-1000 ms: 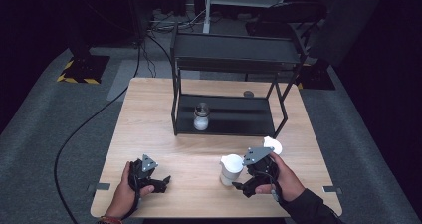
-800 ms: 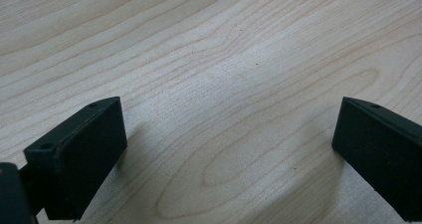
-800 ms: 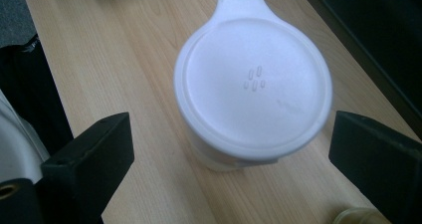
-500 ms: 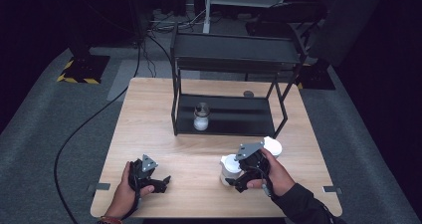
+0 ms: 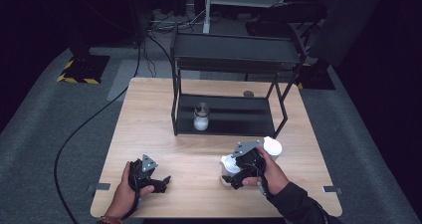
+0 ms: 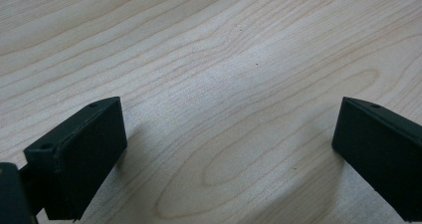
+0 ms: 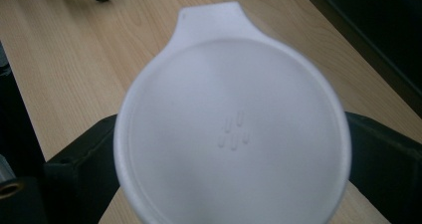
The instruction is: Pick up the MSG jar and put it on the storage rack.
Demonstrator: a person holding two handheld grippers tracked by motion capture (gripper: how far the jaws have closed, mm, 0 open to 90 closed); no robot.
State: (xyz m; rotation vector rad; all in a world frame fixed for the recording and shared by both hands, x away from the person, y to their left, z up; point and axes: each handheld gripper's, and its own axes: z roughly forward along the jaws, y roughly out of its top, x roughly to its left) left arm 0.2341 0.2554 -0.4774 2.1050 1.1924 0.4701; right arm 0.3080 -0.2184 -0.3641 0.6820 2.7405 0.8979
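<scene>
My right tool (image 5: pixel 238 176) is at the near right of the worktop (image 5: pixel 199 194) with the white lidded tub (image 7: pixel 234 134) sitting between its jaws, one on either side, though I can't tell if the pads are actually pressing on it. My left tool (image 5: pixel 158 183) rests wide open on the near left, nothing between its jaws but bare wood. There's a small jar (image 5: pixel 201 117) on the bottom shelf of the black rack (image 5: pixel 234 55) at the far side.

A lab or recording studio is suggested: a wooden table (image 5: pixel 149 114) is set on grey carpet (image 5: pixel 45 124), surrounded by darkness. Cables (image 5: pixel 164 25) are strewn behind it, hazard tape (image 5: pixel 74 78) is stuck to the floor, and a black metal rack (image 5: pixel 234 59) is placed on the table.
</scene>
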